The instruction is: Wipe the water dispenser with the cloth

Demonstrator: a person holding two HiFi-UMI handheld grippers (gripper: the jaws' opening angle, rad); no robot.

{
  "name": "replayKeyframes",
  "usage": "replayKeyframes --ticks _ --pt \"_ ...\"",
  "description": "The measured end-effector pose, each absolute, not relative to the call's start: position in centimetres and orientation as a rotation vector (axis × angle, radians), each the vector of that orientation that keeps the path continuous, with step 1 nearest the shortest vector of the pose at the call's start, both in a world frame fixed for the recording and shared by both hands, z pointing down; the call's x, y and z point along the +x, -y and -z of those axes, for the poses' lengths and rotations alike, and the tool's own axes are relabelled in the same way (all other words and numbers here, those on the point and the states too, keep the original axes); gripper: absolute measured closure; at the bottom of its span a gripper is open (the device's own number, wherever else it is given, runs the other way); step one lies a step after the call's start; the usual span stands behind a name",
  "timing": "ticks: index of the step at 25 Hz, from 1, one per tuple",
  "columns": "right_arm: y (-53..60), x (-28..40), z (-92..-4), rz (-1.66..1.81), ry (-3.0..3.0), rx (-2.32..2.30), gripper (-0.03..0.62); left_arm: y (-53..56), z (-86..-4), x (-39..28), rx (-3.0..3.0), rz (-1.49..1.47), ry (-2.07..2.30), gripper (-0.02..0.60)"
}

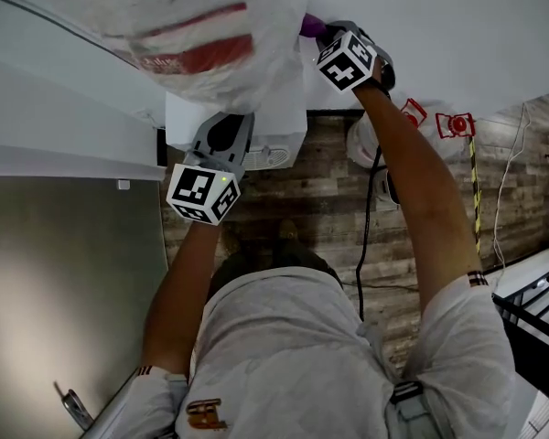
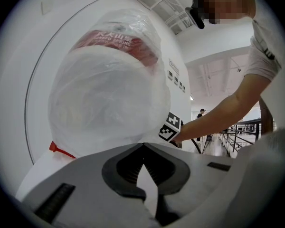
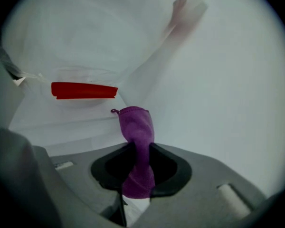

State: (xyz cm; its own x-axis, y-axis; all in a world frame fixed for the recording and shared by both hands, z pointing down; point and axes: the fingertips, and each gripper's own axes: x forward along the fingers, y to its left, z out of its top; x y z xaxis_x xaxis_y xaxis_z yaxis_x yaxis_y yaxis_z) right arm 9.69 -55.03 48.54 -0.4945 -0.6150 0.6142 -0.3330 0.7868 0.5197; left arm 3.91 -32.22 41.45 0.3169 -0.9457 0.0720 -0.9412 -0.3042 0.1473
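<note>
As right arm (image 1: 421,172) extends, hand-held gripper (image 3: 138,151) clamps cloth (image 3: 137,125).

Left hand-held gripper (image 2: 143,147) closed, empty, facing plastic-wrapped bottle (image 2: 109,80).

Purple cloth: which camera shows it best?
The right gripper view: the purple cloth sits centred, pinched in the right claw. Head view shows only its tip; left gripper view shows none.

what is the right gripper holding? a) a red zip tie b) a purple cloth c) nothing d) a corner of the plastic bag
b: in the right gripper view, the right gripper has its jaws closed on the purple cloth, which sticks up from between them toward the white surface.
</note>
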Motion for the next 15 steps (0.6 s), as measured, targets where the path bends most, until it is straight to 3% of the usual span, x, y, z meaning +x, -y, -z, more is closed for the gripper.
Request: replayKeyframes --ticks 15 --pt "45.9 15.3 -42.5 0.294 2.264 1.003 0.500 29.3 -39.3 5.8 2.567 0.102 1.567 0.583"
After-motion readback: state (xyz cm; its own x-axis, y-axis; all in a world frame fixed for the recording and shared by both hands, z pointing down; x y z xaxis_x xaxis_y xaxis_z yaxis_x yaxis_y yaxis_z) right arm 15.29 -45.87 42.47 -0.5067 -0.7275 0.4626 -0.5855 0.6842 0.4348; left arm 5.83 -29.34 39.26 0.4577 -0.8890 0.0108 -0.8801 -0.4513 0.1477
